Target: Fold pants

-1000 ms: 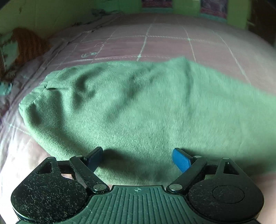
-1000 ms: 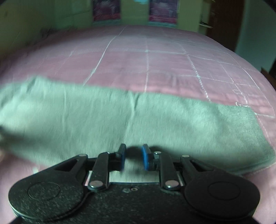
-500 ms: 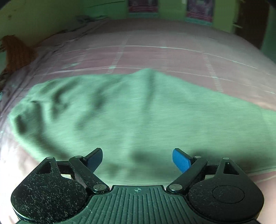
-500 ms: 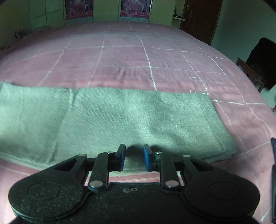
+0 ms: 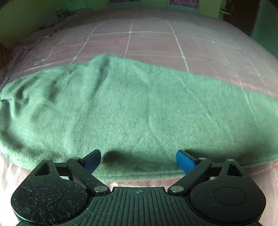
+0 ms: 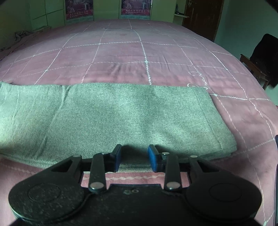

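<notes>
Green pants (image 5: 132,111) lie flat on the pink bed, folded lengthwise, running left to right. The waist end bunches at the left in the left wrist view. The leg hems (image 6: 208,111) end squarely at the right in the right wrist view. My left gripper (image 5: 139,160) is wide open and empty, hovering at the pants' near edge. My right gripper (image 6: 134,157) is open with a narrower gap, empty, over the near edge close to the hem end.
The pink quilted bedspread (image 6: 139,52) with white stitched squares stretches beyond the pants. A dark chair (image 6: 260,59) stands off the bed's right side. Green walls with posters (image 6: 79,8) and a dark door (image 6: 203,15) are behind.
Both grippers have shifted sideways along the pants' near edge; the right one now sees the hem end. The right jaws have opened a little wider. The pants lie still.
</notes>
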Available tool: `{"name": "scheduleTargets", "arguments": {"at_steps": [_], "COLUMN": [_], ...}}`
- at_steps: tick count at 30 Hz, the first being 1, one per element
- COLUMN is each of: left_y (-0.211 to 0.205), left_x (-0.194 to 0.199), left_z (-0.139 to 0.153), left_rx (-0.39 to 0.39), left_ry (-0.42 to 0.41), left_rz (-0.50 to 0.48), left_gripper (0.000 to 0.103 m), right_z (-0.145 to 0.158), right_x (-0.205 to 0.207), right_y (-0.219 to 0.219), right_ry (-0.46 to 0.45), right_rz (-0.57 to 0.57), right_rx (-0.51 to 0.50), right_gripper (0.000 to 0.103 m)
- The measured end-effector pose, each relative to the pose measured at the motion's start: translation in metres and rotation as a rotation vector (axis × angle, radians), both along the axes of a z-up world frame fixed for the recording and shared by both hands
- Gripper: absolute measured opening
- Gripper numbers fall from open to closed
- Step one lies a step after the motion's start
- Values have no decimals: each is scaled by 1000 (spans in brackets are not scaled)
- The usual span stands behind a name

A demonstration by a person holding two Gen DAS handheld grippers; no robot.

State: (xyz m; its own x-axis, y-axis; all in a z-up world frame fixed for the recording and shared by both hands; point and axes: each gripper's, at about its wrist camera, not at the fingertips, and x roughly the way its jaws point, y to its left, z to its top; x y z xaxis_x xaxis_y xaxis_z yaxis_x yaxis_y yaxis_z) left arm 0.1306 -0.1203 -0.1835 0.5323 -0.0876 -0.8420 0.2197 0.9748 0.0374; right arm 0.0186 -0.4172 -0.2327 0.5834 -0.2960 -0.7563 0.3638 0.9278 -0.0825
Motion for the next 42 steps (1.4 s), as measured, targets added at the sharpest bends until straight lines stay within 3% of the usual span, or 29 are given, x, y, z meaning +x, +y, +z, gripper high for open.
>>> {"name": "scheduleTargets", "arguments": {"at_steps": [5,7,13,16,19,22,28,38,42], "left_y": [-21,-23,-19,-21,-25,-25,-20,-37,-37], "left_x": [9,16,18,28,43,45,31,7,-1], "left_z": [-2,-12,-15,-10,-18,-27,-15,-13,-9], "left_rx": [14,22,18,13,18,28,8,-24,-22], "left_ry": [-21,6,-2,-25,4,3,-14,0,-1], "left_rz": [-29,-13,-13,3,19,17,2,-54,-63], "left_gripper": [93,93,98,98,98,103,103,103,103], "right_z": [17,23,13,14,16,-3,14,32,22], "right_x": [12,24,55,62,71,79,53,-61,-74], "right_y": [3,5,16,19,22,13,0,-83,-106], "right_ry": [-57,-70,-25,-50,-58,15,-17,-53,-134], "right_rz": [-6,4,44,47,49,24,15,-296,-395], "right_rx": [40,48,30,56,36,27,84,270,435], "right_gripper": [37,47,46,46,48,47,47,47,47]}}
